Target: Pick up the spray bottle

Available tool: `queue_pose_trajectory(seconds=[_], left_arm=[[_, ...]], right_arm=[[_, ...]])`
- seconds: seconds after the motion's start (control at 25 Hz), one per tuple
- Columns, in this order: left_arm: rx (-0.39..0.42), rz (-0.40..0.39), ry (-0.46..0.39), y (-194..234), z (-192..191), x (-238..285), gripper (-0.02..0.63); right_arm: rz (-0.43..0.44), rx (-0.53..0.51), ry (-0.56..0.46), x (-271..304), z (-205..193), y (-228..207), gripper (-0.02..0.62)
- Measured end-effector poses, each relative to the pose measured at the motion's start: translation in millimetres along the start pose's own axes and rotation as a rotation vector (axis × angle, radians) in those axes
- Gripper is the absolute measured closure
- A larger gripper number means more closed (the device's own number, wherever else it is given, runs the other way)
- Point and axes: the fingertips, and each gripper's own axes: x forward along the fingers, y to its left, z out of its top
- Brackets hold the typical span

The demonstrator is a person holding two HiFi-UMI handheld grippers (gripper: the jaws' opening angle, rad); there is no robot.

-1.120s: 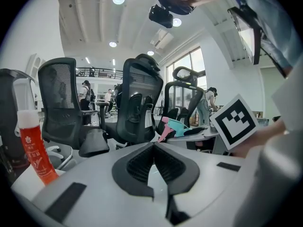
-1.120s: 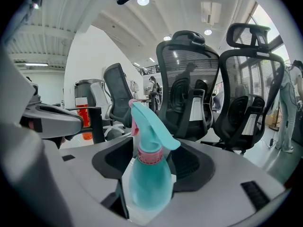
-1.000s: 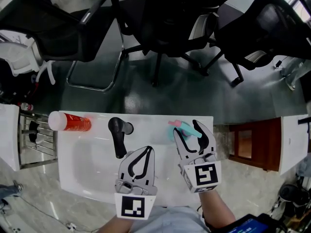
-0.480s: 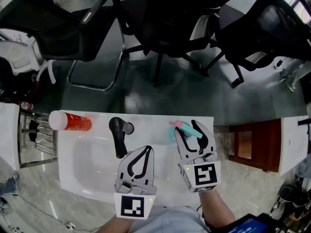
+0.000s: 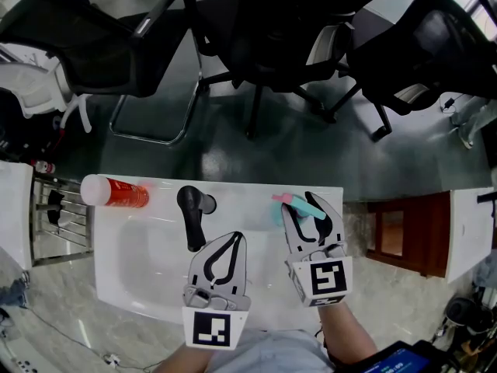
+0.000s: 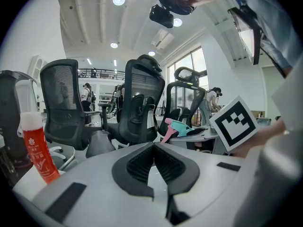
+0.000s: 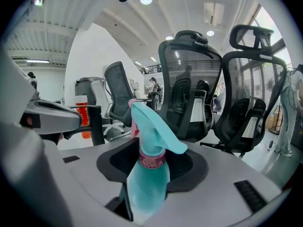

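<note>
The spray bottle (image 5: 279, 212) is teal with a pink trigger and lies near the far edge of the white table (image 5: 140, 263). My right gripper (image 5: 303, 207) reaches round it, and its jaws are closing with the bottle between them. In the right gripper view the bottle (image 7: 149, 174) fills the gap between the black pads, nozzle pointing away. I cannot see the pads pressing on it. My left gripper (image 5: 231, 239) rests over the table to the left, shut with its tips together and nothing in it. In the left gripper view the bottle (image 6: 177, 126) shows at the right.
A red bottle with a white cap (image 5: 115, 193) lies at the table's far left corner. A black handled tool (image 5: 192, 212) lies just ahead of my left gripper. Black office chairs (image 5: 264, 45) stand on the floor beyond the table. A wire rack (image 5: 54, 212) is at the left.
The right gripper's jaws have drawn a little closer round the spray bottle. Both hands and the bottle have stayed in place.
</note>
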Motion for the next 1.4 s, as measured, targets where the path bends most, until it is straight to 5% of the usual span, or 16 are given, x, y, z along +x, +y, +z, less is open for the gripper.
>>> queue_pose_trajectory(seconds=[0.72,1.4], left_arm=[[0.025,0.005,-0.03,-8,12,-7,0.588],[0.033,0.041,-0.113,-37,51,-44,0.588]], right_arm=[[-0.009,0.0,-0.032,-16,8,-6,0.437],[-0.013,-0.001,-0.137,-87,42,-5,0.437]])
